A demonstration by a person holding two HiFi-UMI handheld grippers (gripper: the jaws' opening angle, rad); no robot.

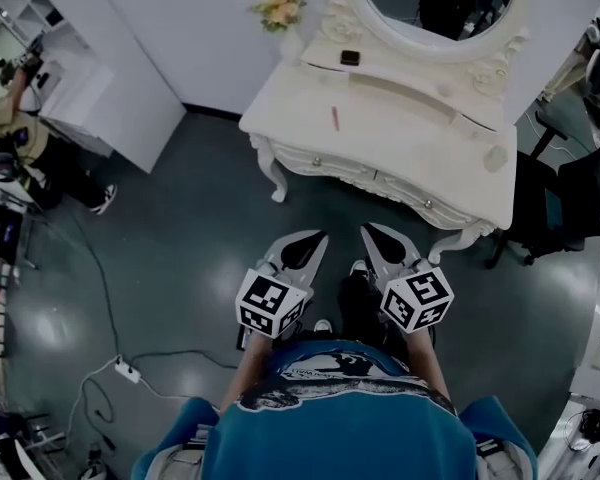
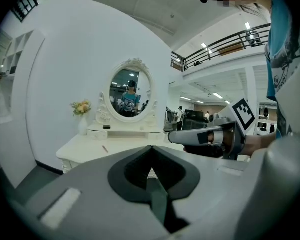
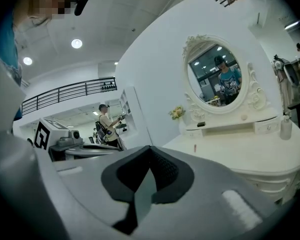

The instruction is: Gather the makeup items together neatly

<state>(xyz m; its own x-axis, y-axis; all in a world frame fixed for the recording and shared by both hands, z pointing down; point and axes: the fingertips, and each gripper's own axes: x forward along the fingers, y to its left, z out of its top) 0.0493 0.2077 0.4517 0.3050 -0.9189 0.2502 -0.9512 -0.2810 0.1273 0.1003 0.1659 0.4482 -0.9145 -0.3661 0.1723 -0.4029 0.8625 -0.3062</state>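
— While both grippers hang over the dark floor [image 1: 180,248], where are the makeup things?
— Up on the white dressing table [image 1: 400,138]. A thin pink stick [image 1: 334,118] lies flat near the front of the top. A small dark box [image 1: 350,57] sits on the little shelf under the round mirror [image 1: 435,3].
— Are they close together?
— No, they are well apart. A small white bottle [image 3: 286,127] stands far off at the right end of the table.
— What about the left gripper [image 1: 318,238]?
— Its jaws are pressed together with nothing between them. It points at the table but does not touch it.
— And the right gripper [image 1: 370,230]?
— Its jaws are pressed together too, and nothing is in them. The two grippers sit side by side, tips near each other, in front of the table.
— What else do you see?
— Yellow flowers [image 1: 278,10] stand at the back left corner of the table. A black chair [image 1: 560,198] is on the right. A person [image 1: 20,138] stands by the white shelves [image 1: 40,18] on the left.
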